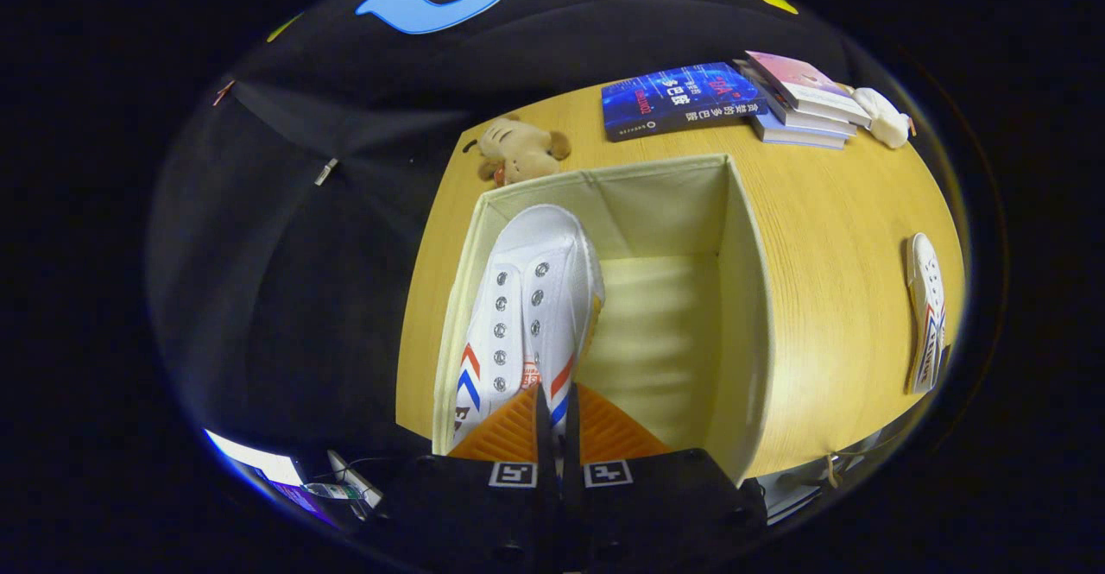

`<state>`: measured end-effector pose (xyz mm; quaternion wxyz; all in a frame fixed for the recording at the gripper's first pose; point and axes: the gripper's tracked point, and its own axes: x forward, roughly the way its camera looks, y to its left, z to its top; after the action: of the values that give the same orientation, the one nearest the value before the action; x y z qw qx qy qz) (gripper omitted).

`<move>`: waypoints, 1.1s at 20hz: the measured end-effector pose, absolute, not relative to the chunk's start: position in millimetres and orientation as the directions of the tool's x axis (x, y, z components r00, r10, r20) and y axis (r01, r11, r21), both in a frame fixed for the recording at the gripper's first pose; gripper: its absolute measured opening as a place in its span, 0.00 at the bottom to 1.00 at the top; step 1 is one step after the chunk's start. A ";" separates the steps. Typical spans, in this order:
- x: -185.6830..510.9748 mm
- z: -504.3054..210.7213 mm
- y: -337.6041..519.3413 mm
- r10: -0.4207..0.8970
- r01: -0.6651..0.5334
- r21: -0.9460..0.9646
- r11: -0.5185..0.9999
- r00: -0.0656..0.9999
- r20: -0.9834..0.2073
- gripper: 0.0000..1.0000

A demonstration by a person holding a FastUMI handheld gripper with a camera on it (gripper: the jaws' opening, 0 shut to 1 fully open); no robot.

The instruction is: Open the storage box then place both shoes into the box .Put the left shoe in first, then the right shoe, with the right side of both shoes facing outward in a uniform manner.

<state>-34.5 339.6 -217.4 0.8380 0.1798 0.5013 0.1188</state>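
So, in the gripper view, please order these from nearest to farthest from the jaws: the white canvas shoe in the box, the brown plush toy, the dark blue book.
1. White canvas shoe with red and blue stripes: gripped between the jaws, inside the cream fabric storage box.
2. Brown plush toy: just beyond the box's far wall, on the wooden table.
3. Dark blue book: farther back, beside the book stack.

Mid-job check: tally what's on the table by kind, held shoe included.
Shoes: 2, one gripped by the gripper over the box, one on the table.
Storage box: 1
Books: about 4
Plush toys: 2
Total: about 9
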 end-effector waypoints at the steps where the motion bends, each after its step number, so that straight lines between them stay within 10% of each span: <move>1: -32.4 -224.6 341.1 0.362 -0.009 0.403 0.915 0.459 -0.811 0.05; 8: -37.5 -252.0 348.0 0.296 -0.029 0.314 0.949 0.423 -0.856 0.11; 11: -20.6 -238.2 350.4 0.290 -0.092 0.282 0.955 0.488 -0.823 0.37; 14: -14.1 -208.8 340.2 0.298 -0.186 0.233 0.955 0.576 -0.761 0.97; 22: -42.5 -136.5 253.4 0.342 -0.248 0.235 0.940 0.676 -0.653 0.99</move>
<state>-42.5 253.4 -136.5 0.9131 0.0635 0.3689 0.1616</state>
